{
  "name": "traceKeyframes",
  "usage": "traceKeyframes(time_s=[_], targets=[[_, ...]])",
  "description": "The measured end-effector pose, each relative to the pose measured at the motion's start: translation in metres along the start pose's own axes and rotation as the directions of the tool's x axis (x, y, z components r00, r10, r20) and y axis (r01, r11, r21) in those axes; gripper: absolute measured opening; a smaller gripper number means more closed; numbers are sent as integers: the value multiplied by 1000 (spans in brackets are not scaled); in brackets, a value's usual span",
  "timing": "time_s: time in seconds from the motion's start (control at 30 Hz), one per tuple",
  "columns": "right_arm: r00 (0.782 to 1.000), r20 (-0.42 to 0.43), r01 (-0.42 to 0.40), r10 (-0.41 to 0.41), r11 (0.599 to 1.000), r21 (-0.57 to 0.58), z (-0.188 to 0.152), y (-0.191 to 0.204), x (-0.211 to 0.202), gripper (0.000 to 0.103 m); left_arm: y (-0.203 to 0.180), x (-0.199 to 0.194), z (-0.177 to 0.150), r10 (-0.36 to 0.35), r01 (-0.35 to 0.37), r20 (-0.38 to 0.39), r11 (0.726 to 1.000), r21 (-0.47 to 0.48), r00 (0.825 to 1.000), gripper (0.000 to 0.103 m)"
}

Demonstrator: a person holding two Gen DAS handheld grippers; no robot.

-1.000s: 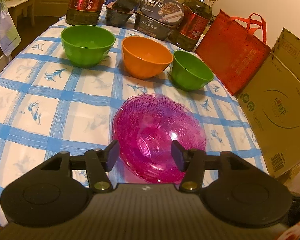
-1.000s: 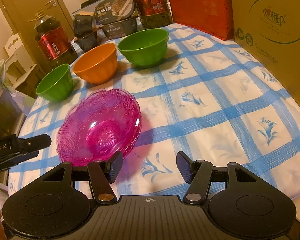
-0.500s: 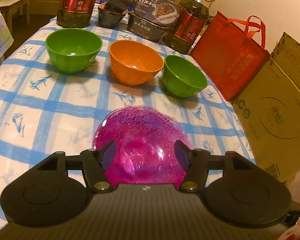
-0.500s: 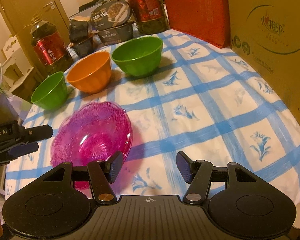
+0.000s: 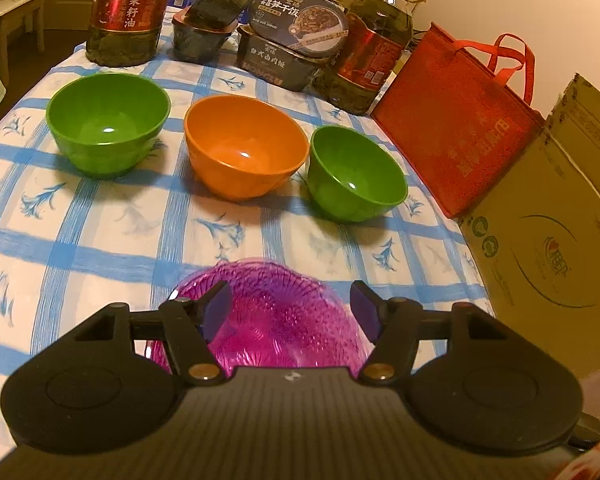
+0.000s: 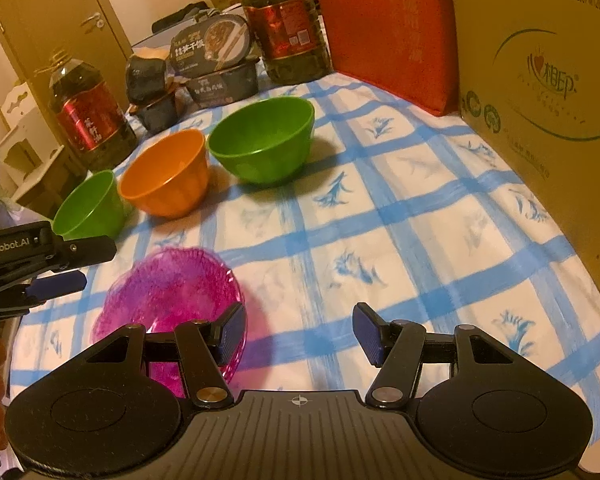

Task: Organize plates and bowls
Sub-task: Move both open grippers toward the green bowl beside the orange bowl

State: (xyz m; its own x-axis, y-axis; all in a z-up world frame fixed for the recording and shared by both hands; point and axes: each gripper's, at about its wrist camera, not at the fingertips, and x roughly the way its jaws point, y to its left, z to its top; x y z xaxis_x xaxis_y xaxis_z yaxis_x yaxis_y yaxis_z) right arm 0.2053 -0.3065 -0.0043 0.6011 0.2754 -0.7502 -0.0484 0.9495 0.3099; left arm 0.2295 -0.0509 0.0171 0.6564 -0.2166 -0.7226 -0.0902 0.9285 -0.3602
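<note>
A pink glass bowl (image 5: 275, 320) rests on the blue-checked tablecloth (image 5: 99, 240), just below and between the fingers of my left gripper (image 5: 289, 306), which is open and touches nothing. Behind it stand a green bowl (image 5: 107, 120), an orange bowl (image 5: 245, 146) and a second green bowl (image 5: 356, 174) in a row. In the right wrist view the pink bowl (image 6: 171, 292) lies left of my right gripper (image 6: 300, 332), open over bare cloth. My left gripper (image 6: 79, 266) shows at the left edge, beside that bowl.
Two oil bottles (image 5: 129, 8) (image 5: 374, 52) and dark food boxes (image 5: 287, 40) line the back of the table. A red bag (image 5: 456, 120) and a large cardboard box (image 5: 548, 248) stand along the right side. The table's left edge drops toward a white shelf (image 6: 23, 148).
Both grippers have drawn back from the row of bowls, so the pink bowl sits lower and nearer in each view. The left jaws stand slightly wider than a second ago.
</note>
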Motion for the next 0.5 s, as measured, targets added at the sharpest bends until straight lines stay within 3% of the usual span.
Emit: traceKeyframes(time_s=[0.5], targets=[[1000, 1, -14, 14, 1000, 3, 33, -6, 17, 59, -8, 26, 28, -5, 5, -13, 1000, -2, 1000, 60]])
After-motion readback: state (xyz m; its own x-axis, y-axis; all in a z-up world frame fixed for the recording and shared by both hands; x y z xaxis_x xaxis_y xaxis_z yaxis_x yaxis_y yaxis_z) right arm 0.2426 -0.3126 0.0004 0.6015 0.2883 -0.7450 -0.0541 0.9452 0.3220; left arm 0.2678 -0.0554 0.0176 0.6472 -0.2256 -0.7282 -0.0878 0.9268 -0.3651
